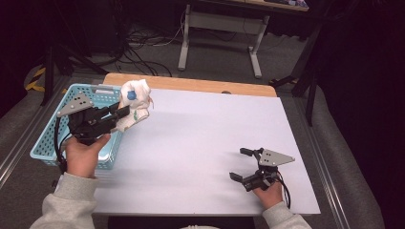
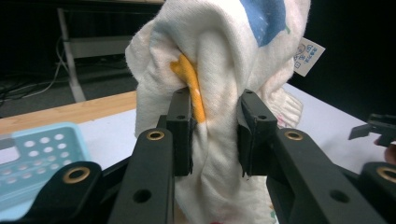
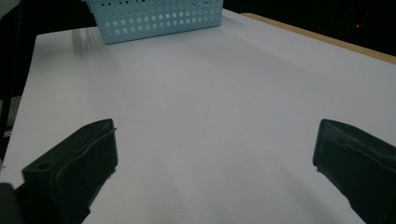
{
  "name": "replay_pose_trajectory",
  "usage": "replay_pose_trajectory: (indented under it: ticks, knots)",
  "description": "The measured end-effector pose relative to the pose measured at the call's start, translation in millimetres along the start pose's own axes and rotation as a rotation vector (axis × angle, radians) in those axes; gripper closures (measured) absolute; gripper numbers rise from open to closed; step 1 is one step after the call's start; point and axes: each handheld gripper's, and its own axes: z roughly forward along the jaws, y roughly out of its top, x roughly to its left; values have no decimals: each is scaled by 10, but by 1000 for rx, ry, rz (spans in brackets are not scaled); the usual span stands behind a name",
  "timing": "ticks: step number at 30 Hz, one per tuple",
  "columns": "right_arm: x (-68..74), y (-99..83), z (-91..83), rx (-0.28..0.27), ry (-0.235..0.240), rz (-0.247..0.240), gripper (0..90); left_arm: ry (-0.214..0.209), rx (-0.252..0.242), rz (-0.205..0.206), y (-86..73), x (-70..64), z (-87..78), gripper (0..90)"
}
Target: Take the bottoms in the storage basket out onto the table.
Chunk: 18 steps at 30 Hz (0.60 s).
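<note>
Your left gripper (image 2: 215, 135): clenched on white cloth (image 2: 219, 60), held above the blue basket (image 1: 52, 138). Soft, light, floppy; pinch a bunched fold. Your right gripper (image 1: 244, 164): released, idle.

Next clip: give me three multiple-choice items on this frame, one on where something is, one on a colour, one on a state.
1. Where is the basket?
A. at the table's left edge
B. at the table's right edge
C. on the floor

2. What colour is the basket?
A. red
B. light blue
C. black

3. How do the right gripper's jaws stand?
A. shut on the cloth
B. shut on nothing
C. open, with nothing between them

Answers:
1 A, the high view shows it at the left edge, beside the left gripper.
2 B, its perforated walls are light blue.
3 C, the right gripper view shows the jaws wide apart over the bare table; the cloth is in the left gripper.
</note>
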Motion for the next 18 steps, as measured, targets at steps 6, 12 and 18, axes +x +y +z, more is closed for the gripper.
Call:
replay_pose_trajectory:
  ticks: [6,12,18]
  knots:
    - [-1,0,-1,0,-1,0,5,-21,8,26,-26,-94,42,703]
    - [-1,0,0,0,-1,0,5,-41,16,43,-50,-168,86,703]
    - [0,0,-2,-1,0,0,6,-69,24,46,-72,-248,174,703]
